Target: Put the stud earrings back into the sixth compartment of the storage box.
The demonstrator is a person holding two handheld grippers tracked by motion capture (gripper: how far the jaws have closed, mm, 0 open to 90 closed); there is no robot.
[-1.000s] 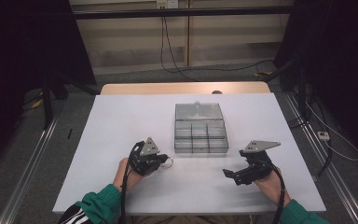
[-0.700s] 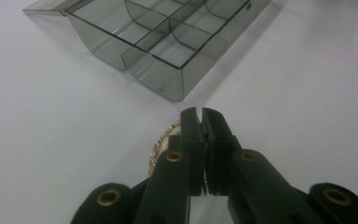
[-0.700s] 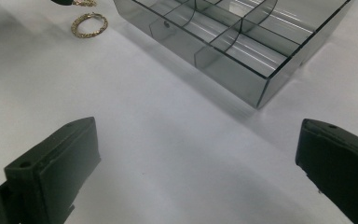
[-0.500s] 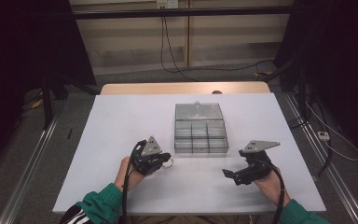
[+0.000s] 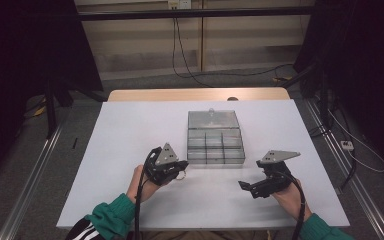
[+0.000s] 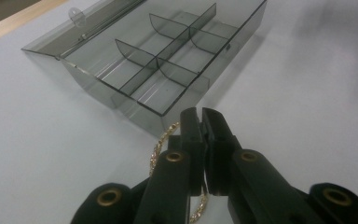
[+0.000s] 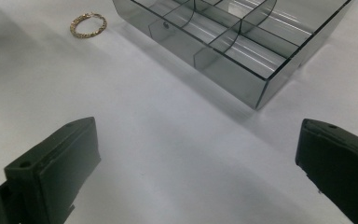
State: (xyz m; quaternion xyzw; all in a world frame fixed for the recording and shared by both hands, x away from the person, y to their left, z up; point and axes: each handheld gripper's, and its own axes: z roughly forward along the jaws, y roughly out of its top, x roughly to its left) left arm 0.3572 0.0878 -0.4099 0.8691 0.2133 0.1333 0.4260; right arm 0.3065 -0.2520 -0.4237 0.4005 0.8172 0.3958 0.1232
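Black left gripper (image 6: pixel 204 122) fingers pinch the gold bracelet (image 6: pixel 161 144); right gripper (image 7: pixel 196 163) fingers gape.

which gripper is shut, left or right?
The left gripper: its jaws are pressed together on the gold bracelet beside the clear divided box. The right gripper has its jaws wide apart over bare table.

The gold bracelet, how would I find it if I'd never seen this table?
Find the clear divided box on the white table. At its near left corner, the left gripper pinches a gold chain bracelet, the one shiny gold thing.
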